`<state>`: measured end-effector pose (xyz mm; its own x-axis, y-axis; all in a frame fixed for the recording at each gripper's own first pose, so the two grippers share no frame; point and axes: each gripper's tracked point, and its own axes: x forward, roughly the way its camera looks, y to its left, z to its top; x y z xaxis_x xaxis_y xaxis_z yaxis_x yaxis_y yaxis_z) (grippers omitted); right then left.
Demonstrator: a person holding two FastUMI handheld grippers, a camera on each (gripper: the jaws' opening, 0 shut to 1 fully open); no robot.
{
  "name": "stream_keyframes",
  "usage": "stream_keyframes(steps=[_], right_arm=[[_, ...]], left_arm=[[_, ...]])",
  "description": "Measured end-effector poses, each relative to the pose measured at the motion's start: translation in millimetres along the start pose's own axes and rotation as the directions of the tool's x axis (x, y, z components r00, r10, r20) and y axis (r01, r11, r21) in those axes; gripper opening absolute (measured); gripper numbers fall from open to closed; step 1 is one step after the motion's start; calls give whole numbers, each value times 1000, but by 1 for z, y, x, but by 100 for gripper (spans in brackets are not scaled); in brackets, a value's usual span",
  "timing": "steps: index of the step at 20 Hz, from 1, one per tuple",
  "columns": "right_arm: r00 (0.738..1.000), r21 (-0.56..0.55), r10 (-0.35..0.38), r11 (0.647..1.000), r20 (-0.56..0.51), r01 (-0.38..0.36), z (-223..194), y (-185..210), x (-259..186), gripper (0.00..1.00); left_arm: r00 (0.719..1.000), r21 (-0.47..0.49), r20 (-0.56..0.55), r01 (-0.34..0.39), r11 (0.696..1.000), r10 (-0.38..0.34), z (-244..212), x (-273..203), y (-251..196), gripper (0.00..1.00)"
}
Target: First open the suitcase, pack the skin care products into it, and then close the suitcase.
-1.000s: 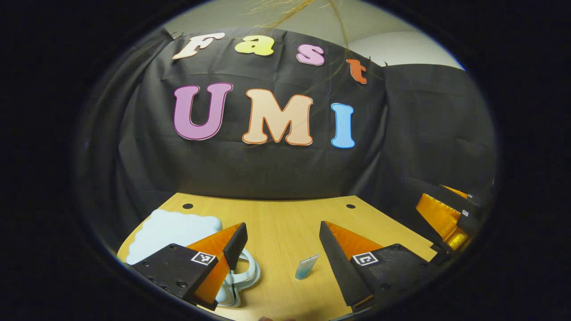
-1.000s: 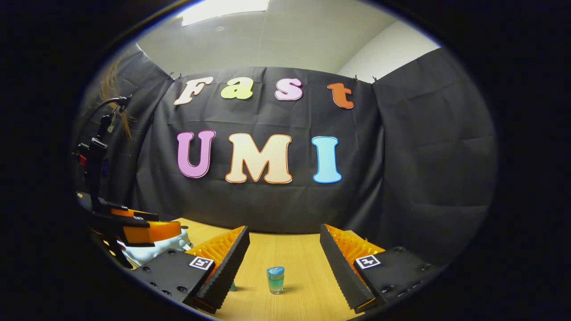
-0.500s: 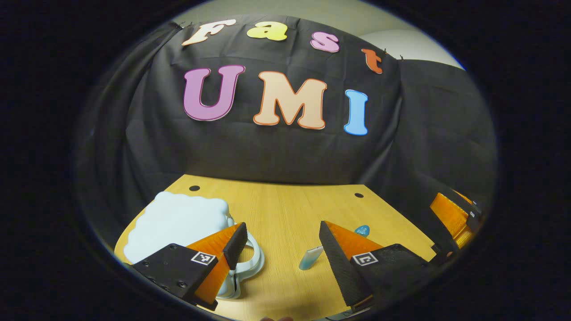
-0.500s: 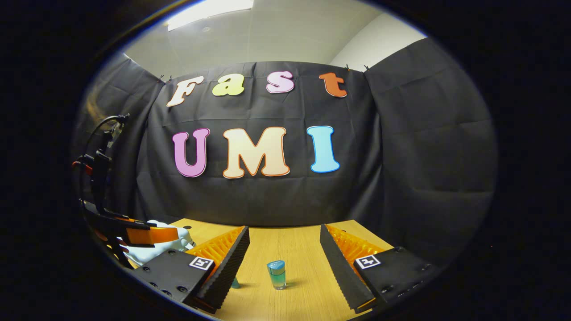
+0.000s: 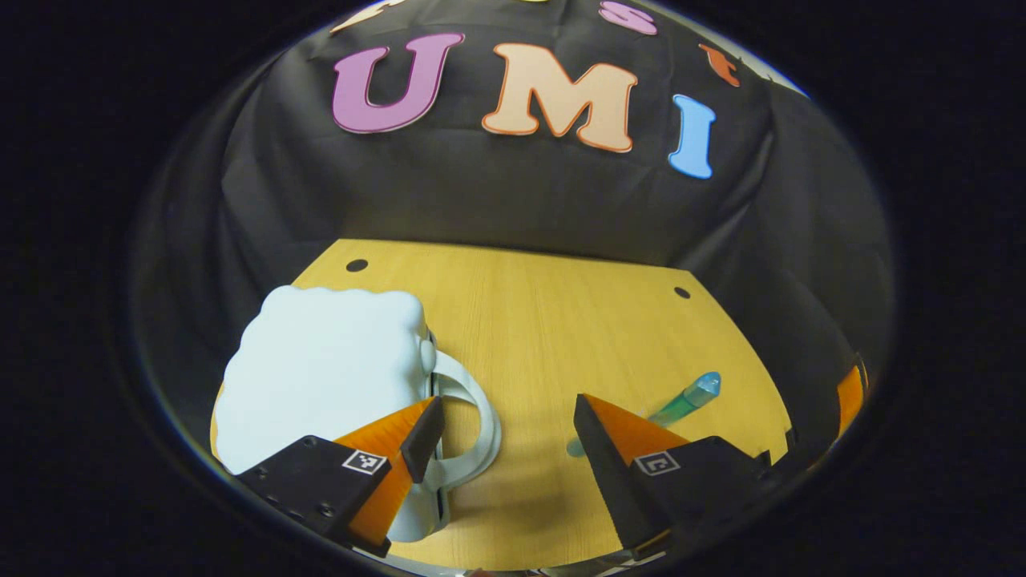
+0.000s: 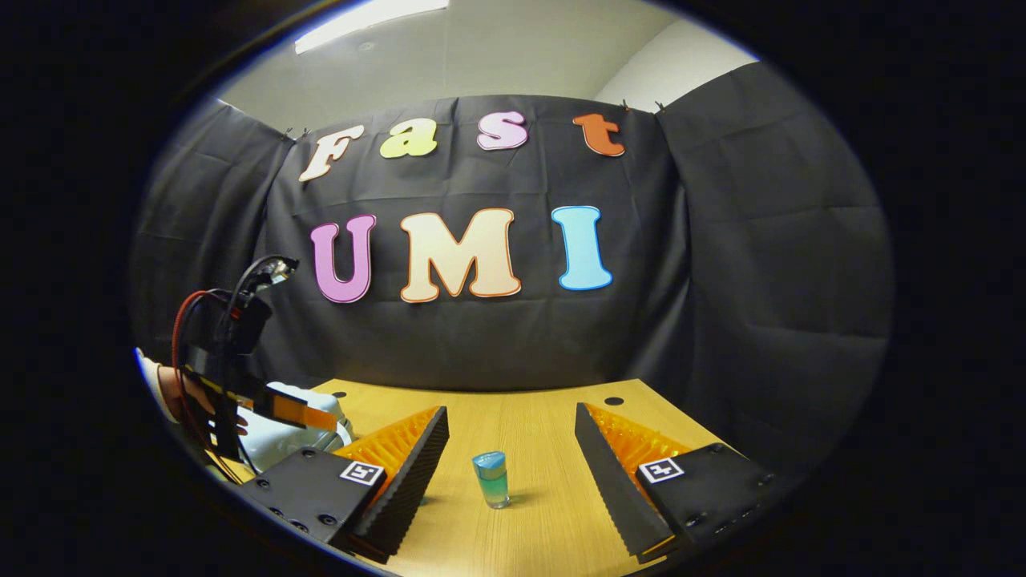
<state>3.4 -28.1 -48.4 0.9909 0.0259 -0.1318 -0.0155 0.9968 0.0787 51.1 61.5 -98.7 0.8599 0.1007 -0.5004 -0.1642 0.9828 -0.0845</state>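
Note:
A pale blue suitcase (image 5: 321, 361) lies closed at the table's left, its looped handle (image 5: 481, 413) toward the middle. My left gripper (image 5: 506, 417) hovers open just above and beside that handle, one finger over the suitcase's edge and nothing between the fingers. A teal skin care bottle (image 5: 685, 398) stands to the right, and the tip of a small teal tube (image 5: 573, 447) peeks out by the right finger. In the right gripper view the same bottle (image 6: 490, 478) stands just ahead of my open right gripper (image 6: 510, 425). The left gripper (image 6: 272, 405) hangs over the suitcase (image 6: 292, 441).
The wooden table (image 5: 561, 320) has two small round holes near its back edge, where the black cloth wall begins. A hand (image 6: 170, 386) and cables of the left gripper are at the left. The table's middle (image 6: 529, 417) is bare wood.
The left gripper has risen and tipped down toward the table, so the suitcase and bottle show from above. The right gripper has barely moved; the bottle stays ahead of it.

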Motion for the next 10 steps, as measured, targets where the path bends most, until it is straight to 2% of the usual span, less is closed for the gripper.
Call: stream_keyframes(steps=[4, 7, 10], right_arm=[[1000, -6, -7, 1000, -17, 7, -4, -9, 2, 99], [1000, 1, -18, 1000, -26, 18, -8, -17, 1, 100], [999, 10, -30, 999, -35, 31, -10, -23, 3, 99]], left_arm=[[988, -41, -154, -19, 999, 12, -18, 29, 9, 96], [971, -35, -235, -45, 998, 36, -27, 44, 17, 96], [947, -19, -317, -56, 998, 47, -38, 55, 19, 88]])
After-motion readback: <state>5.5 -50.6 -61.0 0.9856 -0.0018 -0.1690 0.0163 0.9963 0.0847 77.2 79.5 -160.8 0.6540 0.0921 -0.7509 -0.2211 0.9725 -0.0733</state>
